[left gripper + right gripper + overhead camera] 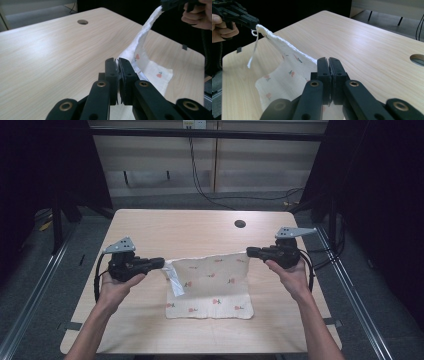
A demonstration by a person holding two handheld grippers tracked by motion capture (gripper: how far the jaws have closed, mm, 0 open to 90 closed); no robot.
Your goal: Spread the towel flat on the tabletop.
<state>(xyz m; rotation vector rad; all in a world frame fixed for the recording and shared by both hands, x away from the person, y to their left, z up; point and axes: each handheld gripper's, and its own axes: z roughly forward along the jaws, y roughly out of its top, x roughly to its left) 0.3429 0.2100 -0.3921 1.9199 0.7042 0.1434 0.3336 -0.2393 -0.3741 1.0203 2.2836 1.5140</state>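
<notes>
Cloth, printed, thin, limp and light: lies mid-tabletop, far edge lifted, left claw clamped on the corner at 10 o'clock, right claw clamped on the 2 o'clock corner; best gripped at hemmed corners.

My left gripper jaws hide the cloth corner they pinch, cloth prints beyond too small to tell

A light wooden bench with rounded corners has a round cable hole near its far edge. The lower part of a white cloth printed with small red flowers rests on it.
</notes>
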